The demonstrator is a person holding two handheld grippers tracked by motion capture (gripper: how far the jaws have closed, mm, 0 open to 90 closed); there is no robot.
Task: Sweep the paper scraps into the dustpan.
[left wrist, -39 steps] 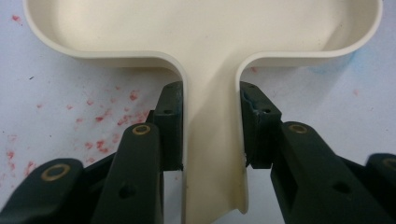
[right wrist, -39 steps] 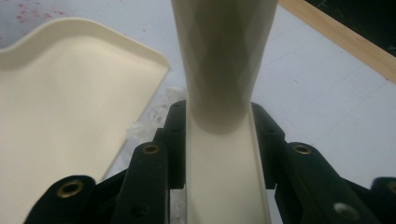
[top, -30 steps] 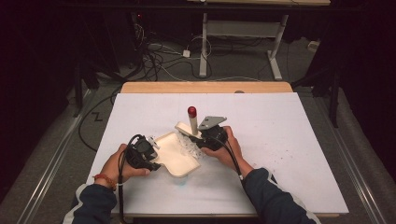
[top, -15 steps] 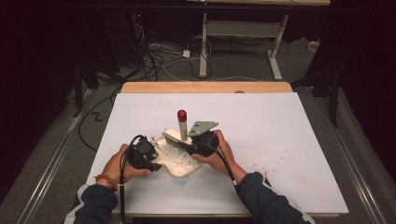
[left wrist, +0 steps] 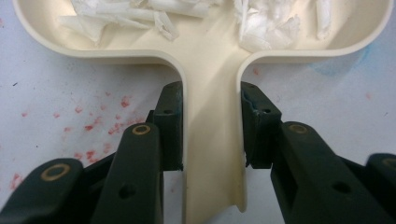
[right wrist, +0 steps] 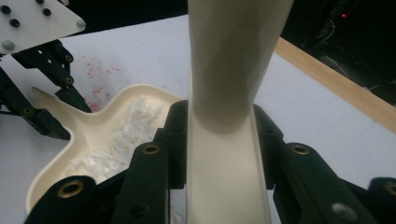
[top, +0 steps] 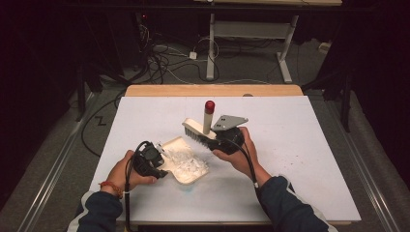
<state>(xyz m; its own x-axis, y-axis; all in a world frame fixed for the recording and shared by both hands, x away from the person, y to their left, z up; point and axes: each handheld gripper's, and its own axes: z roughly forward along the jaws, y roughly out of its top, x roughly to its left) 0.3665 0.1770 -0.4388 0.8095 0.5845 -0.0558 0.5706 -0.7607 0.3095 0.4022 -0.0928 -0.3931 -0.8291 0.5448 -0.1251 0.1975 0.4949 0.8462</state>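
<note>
Left gripper [top: 155, 162] clamped dustpan [top: 186, 164] handle; pan flat on table [top: 300, 159], near-left of centre, mouth opening right, paper scraps [top: 186, 162] inside. Right gripper [top: 220, 140] gripped brush [top: 200, 126], lifted just far-right of pan, bristles toward it, long axis left-far, red-tipped handle upright. Left gripper view showed handle [left wrist: 212, 140] pinched between both jaws; high view hid that contact.

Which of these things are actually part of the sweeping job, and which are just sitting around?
In use:
cream plastic dustpan, held by the left tool
white paper scraps in it
cream brush with a red-capped handle, held by the right tool

Lying about:
tangled cables on the floor
white desk frame behind the table
</note>
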